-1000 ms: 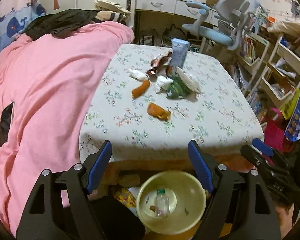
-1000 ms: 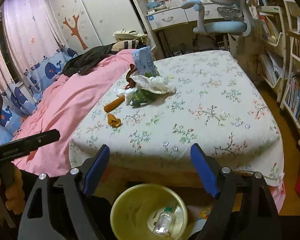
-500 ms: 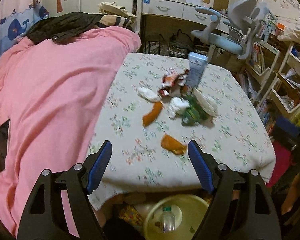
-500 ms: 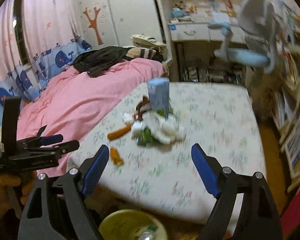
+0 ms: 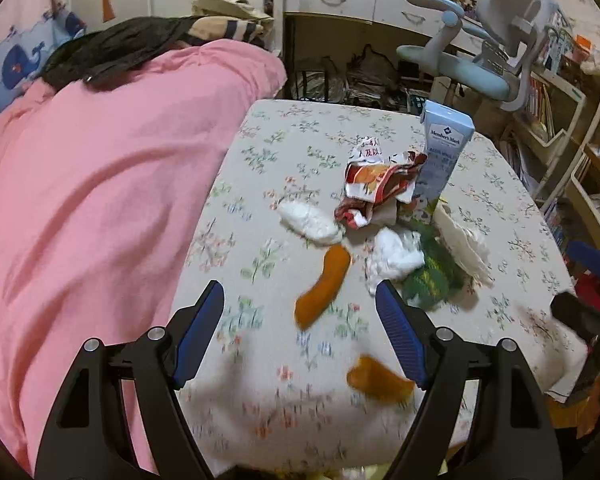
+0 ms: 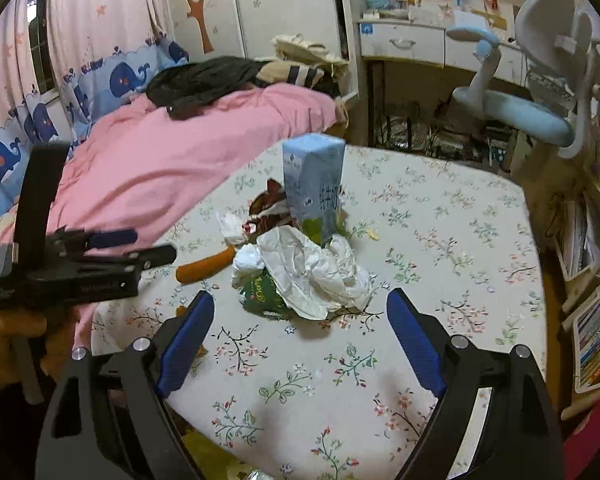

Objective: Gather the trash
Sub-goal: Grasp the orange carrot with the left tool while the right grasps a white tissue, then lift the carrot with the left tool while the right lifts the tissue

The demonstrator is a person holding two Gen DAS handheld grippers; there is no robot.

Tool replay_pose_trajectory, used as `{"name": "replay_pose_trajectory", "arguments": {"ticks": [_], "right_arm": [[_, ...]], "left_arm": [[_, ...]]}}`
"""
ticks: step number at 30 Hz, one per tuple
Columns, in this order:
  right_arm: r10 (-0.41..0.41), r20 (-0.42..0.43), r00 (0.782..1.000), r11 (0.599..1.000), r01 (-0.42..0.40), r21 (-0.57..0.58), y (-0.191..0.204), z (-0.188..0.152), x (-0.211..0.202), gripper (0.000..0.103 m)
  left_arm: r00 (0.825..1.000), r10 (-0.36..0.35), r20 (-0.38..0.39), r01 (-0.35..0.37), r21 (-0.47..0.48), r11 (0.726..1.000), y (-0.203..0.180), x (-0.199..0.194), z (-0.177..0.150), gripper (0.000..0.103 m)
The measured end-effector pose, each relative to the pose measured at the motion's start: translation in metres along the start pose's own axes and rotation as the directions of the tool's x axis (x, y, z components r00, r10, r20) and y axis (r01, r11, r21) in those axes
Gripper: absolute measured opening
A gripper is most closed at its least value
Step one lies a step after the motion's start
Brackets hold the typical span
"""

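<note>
Your left tongs (image 5: 300, 312) point down at a slant over the near part of the table (image 5: 260, 184), jaws wide and nothing between the pads. The long orange scrap (image 5: 322, 288) lies just past the tips, in line with the gap, and a second orange scrap (image 5: 380, 378) lies beside the right finger (blurred, so I cannot tell whether it touches).

Your right tongs (image 6: 300, 328) also slant down over the table, jaws wide and holding nothing. The trash heap sits straight ahead of them: crumpled white paper (image 6: 312, 268) on a green wrapper (image 6: 260, 292), apart from both pads. Behind it stands the blue carton (image 6: 314, 188), upright, with a red wrapper (image 6: 266, 210) and a white tissue (image 6: 230, 224) to its left. The long orange scrap shows again ahead of the left finger. From this side your left tongs (image 6: 136, 246) appear at the left, above the table's left edge.

The table's near edge runs under both pairs of tongs. Its left edge meets the pink bedding (image 5: 100, 184) with no gap showing. To the right of the heap the cloth lies bare out to the far and right edges (plenty of room there).

The cloth is pale with a flower print. Around the table are a desk (image 6: 412, 40), a blue chair (image 6: 528, 112) and shelves (image 5: 572, 136) along the right wall.
</note>
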State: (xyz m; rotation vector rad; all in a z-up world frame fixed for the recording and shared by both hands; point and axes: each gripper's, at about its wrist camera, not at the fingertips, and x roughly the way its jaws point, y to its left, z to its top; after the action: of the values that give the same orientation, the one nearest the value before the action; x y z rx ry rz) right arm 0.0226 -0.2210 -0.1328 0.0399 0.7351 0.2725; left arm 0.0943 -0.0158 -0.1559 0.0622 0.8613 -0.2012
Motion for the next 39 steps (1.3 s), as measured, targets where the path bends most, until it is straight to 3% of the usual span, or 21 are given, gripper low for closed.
{"name": "replay_pose_trajectory", "arguments": {"ticks": [10, 23, 26, 28, 30, 32, 34, 35, 39], "right_arm": [[0.026, -0.077, 0.997, 1.000, -0.025, 0.013, -0.006, 0.008, 0.039, 0.085], [0.077, -0.153, 0.985, 0.980, -0.047, 0.192, -0.038, 0.011, 0.080, 0.085], [0.126, -0.163, 0.979, 0.960, -0.079, 0.270, -0.049, 0.007, 0.087, 0.084], [0.159, -0.157, 0.975, 0.945, -0.104, 0.310, -0.054, 0.007, 0.087, 0.068], [0.186, -0.157, 0.970, 0.930, -0.122, 0.348, -0.060, 0.007, 0.088, 0.041], [0.192, -0.164, 0.967, 0.924, -0.122, 0.361, -0.063, 0.006, 0.087, 0.031], [0.199, -0.155, 0.968, 0.922, -0.132, 0.364, -0.063, 0.007, 0.081, 0.018], [0.201, -0.147, 0.968, 0.922, -0.137, 0.361, -0.063, 0.008, 0.078, 0.006], [0.204, -0.105, 0.973, 0.919, -0.153, 0.363, -0.062, 0.014, 0.066, 0.006]], "left_arm": [[0.999, -0.007, -0.048, 0.009, 0.061, 0.998, -0.009, 0.030, 0.007, 0.075], [0.995, -0.025, -0.096, 0.033, 0.081, 0.996, -0.016, 0.053, 0.011, 0.074], [0.994, -0.038, -0.107, 0.048, 0.096, 0.994, -0.019, 0.056, 0.012, 0.066], [0.991, -0.050, -0.120, 0.062, 0.099, 0.993, -0.020, 0.060, 0.013, 0.055], [0.987, -0.067, -0.143, 0.081, 0.101, 0.991, -0.020, 0.065, 0.013, 0.033], [0.983, -0.078, -0.166, 0.096, 0.103, 0.990, -0.021, 0.069, 0.013, 0.019], [0.984, -0.082, -0.161, 0.099, 0.103, 0.990, -0.020, 0.068, 0.013, 0.015], [0.984, -0.089, -0.154, 0.105, 0.100, 0.989, -0.020, 0.067, 0.014, 0.015], [0.989, -0.089, -0.118, 0.098, 0.076, 0.992, -0.014, 0.057, 0.018, 0.014]]}}
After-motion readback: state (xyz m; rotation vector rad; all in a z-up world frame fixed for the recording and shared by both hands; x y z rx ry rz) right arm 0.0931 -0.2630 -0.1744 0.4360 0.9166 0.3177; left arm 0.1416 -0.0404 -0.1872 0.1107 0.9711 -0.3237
